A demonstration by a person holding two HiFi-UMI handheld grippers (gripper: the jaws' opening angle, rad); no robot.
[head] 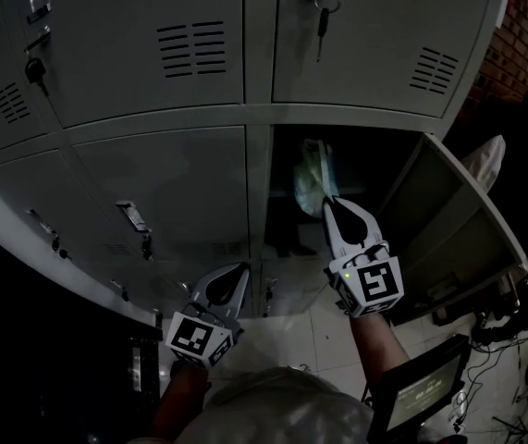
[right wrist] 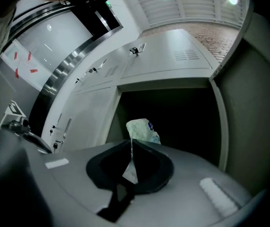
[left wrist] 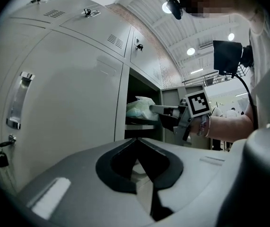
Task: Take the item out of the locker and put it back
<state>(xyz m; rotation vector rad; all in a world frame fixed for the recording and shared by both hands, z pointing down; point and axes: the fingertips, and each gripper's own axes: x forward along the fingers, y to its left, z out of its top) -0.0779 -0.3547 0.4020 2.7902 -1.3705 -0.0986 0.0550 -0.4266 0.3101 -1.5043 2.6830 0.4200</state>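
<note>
Nearest the person, the left hand-held gripper is held low in front of a closed locker door. Its jaws are together at the tips and nothing is between them. It stands over a pale tiled floor.

Just beyond and to its right, the right hand-held gripper points into the open locker compartment. Its jaws are pressed together, and a thin edge of a pale crumpled plastic bag is pinched at their tips. The bag has a small blue mark. It sits just inside the compartment's mouth, above the shelf; whether it rests on the shelf cannot be told.

The compartment's door is swung open to the right.

Farther up, a key hangs in the lock of the closed locker above.
</note>
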